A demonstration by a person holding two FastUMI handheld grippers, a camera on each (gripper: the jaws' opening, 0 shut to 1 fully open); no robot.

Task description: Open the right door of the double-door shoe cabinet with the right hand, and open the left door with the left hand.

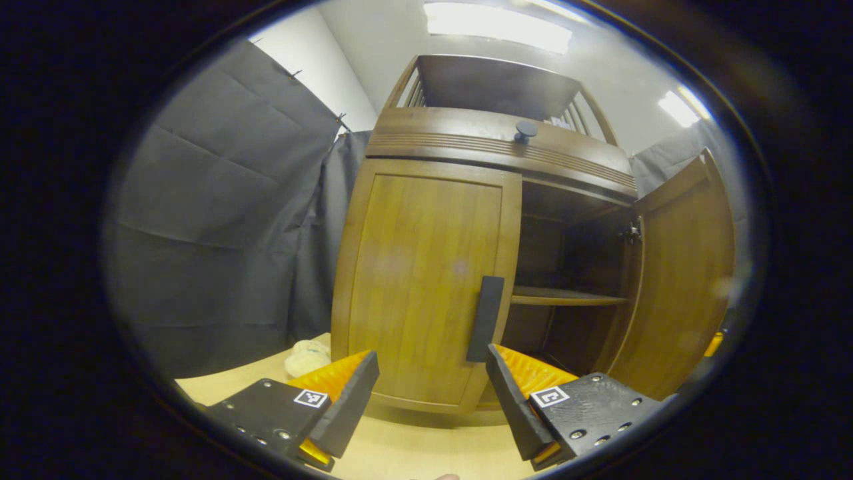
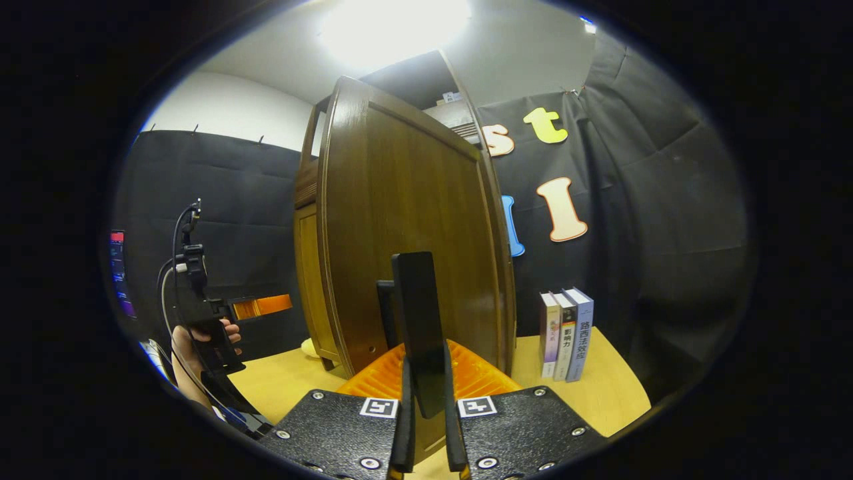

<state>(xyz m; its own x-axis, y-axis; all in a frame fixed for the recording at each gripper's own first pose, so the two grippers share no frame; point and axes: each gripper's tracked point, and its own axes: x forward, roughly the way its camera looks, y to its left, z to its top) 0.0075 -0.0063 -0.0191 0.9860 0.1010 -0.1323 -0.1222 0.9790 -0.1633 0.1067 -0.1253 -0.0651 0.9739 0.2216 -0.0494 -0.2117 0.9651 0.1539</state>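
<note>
One brown wooden right door (image 1: 680, 280) swung open, right gripper (image 2: 424, 427) clamping its flat black handle (image 2: 418, 333); the spread-open left gripper (image 1: 432, 393) should straddle the closed left door's black handle (image 1: 485, 319) squarely

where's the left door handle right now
In the left gripper view, the left door handle sits on the closed door's right edge, just above the open left gripper.

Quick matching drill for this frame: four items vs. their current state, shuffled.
Items:
1. left door
2. right door
3. left claw
4. right claw

States:
A. shut on the door handle
B. swung open
C. closed
D. open, near the handle, not gripping

Pairs: 1-C, 2-B, 3-D, 4-A
</note>
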